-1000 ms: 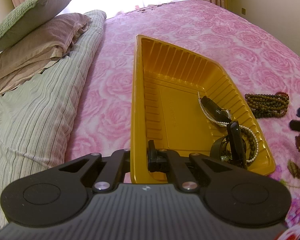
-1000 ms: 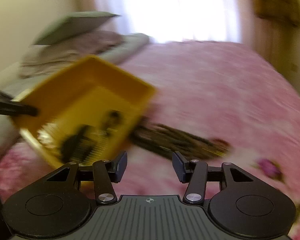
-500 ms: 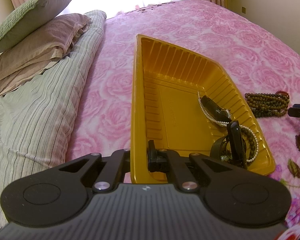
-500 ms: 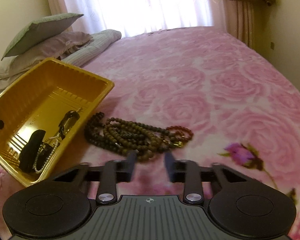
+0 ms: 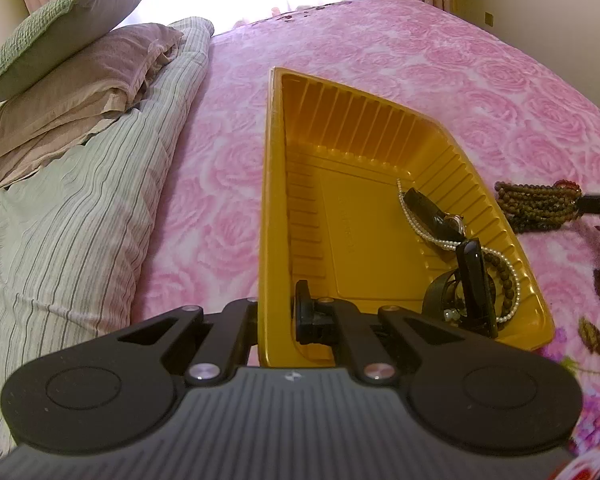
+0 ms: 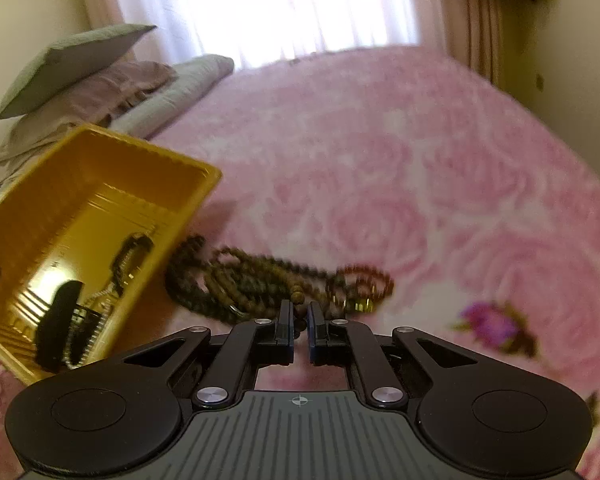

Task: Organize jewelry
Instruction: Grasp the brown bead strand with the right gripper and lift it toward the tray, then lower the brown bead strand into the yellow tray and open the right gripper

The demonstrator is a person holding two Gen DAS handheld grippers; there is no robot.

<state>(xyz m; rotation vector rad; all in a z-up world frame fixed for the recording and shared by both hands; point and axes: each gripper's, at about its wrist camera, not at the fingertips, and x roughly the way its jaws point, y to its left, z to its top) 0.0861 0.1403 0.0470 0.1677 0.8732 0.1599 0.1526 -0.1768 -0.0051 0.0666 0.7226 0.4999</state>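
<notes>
A yellow plastic tray lies on the pink bedspread. My left gripper is shut on the tray's near left wall. The tray holds a pearl necklace, black watches and a dark bead bracelet. A pile of brown bead necklaces with a small red bead bracelet lies on the bed to the right of the tray; the pile also shows in the left wrist view. My right gripper has closed on the near strand of the brown beads.
Pillows and a striped quilt lie to the left of the tray. The pink rose bedspread stretches away to the curtained window. A wall stands at the right.
My right gripper has moved down to the brown bead pile and its fingers have closed from wide apart to a narrow gap around a strand. The left gripper and the tray have not moved.
</notes>
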